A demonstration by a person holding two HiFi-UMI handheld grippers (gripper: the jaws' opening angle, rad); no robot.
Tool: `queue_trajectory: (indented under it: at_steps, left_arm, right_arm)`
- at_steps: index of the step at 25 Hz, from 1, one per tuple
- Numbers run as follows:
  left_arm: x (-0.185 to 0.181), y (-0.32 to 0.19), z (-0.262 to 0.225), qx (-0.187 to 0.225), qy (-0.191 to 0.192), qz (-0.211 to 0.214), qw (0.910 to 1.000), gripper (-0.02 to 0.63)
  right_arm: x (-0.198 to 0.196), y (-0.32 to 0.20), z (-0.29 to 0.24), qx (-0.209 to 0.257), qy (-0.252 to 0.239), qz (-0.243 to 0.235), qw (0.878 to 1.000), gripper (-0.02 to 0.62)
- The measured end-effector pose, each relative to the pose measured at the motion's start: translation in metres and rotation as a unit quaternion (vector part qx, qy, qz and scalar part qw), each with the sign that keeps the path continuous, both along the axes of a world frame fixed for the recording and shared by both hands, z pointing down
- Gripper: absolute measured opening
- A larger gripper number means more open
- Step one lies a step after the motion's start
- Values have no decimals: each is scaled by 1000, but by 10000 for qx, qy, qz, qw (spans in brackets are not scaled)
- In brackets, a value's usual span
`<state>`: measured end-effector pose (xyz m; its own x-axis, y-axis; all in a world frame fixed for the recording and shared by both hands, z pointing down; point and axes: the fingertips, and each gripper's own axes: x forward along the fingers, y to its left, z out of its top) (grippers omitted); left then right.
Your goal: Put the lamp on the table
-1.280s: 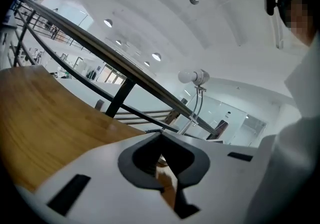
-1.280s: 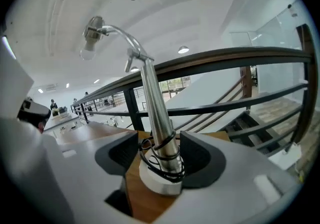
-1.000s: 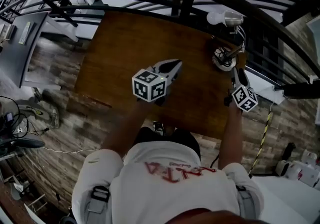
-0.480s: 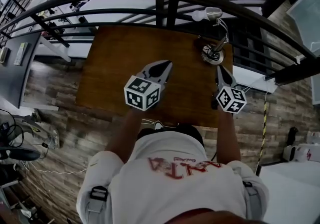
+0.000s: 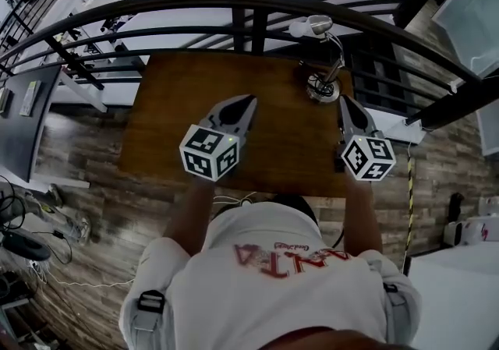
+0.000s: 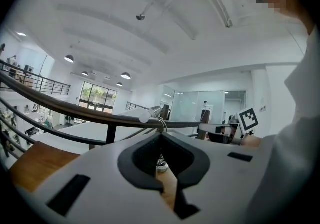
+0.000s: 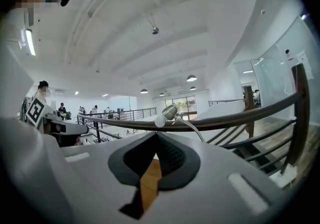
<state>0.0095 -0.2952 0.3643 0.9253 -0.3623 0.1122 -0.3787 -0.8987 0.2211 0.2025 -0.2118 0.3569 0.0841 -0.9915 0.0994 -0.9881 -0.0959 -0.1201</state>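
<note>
The lamp stands upright on the far right corner of the brown wooden table, its round base on the wood and its bulb head leaning toward the railing. My right gripper is shut and empty, just right of the base and apart from it. My left gripper hovers shut and empty over the table's middle. In the left gripper view the lamp's base shows behind the closed gripper, with the bulb above. In the right gripper view the lamp head rises past the shut gripper.
A dark curved railing runs just beyond the table's far edge. A white block sits off the table's right side, and a yellow-black pole stands on the plank floor. The person's torso is against the near edge.
My right gripper has let go at the lamp's base, closed its jaws and drawn back a little toward me. The lamp stays standing on the table. My left gripper drifted slightly left.
</note>
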Motion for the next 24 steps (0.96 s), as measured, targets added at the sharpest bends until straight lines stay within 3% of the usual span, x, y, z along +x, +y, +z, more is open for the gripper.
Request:
queue_trajectory:
  at_steps: [4,24]
  left_arm:
    - [-4,-3,-2,-2,36,-52,10000,9]
    - [-6,-3,4,-84,1,44,10000,9]
  right_arm:
    - [-4,5,-2,-80,181,-16,9998,2]
    - [-22,3,7,-92,41,-372,9993,2]
